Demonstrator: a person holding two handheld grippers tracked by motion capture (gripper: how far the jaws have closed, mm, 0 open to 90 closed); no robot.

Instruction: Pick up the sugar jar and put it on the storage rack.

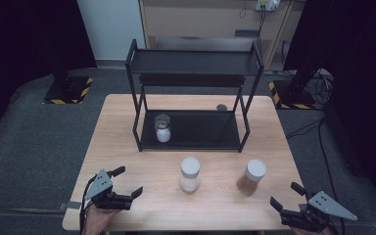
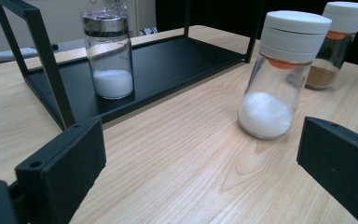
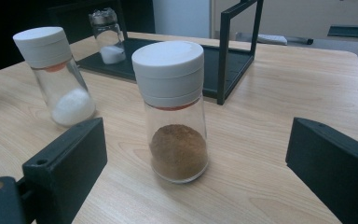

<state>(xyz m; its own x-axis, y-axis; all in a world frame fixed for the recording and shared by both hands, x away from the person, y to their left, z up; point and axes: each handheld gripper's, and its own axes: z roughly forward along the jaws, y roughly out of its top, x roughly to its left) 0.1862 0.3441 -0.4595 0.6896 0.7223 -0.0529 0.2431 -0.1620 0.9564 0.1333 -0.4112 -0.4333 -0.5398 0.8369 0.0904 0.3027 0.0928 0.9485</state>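
Observation:
Two white-capped glass jars stand upright on the wooden table [image 1: 127, 122]. One holds white grains [image 1: 190, 175] [image 2: 279, 74] [image 3: 58, 74], the other brown powder [image 1: 251, 177] [image 3: 175, 109] [image 2: 338, 44]. A smaller shaker with a metal top [image 1: 162, 128] [image 2: 109, 53] [image 3: 107, 35] stands on the lower shelf of the black rack [image 1: 200, 134]. My left gripper [image 1: 127, 181] is open near the front left edge, facing the white-grain jar from a distance. At the front right, my right gripper [image 1: 286, 195] is open, with the brown jar just ahead of its jaws.
The rack's upper shelf [image 1: 191, 62] is bare. A small dark round thing [image 1: 221, 107] lies on the table behind the rack. Dark stands with yellow-black tape [image 1: 68, 88] sit on the floor beyond the table, and cables [image 1: 318, 78] trail at the right.

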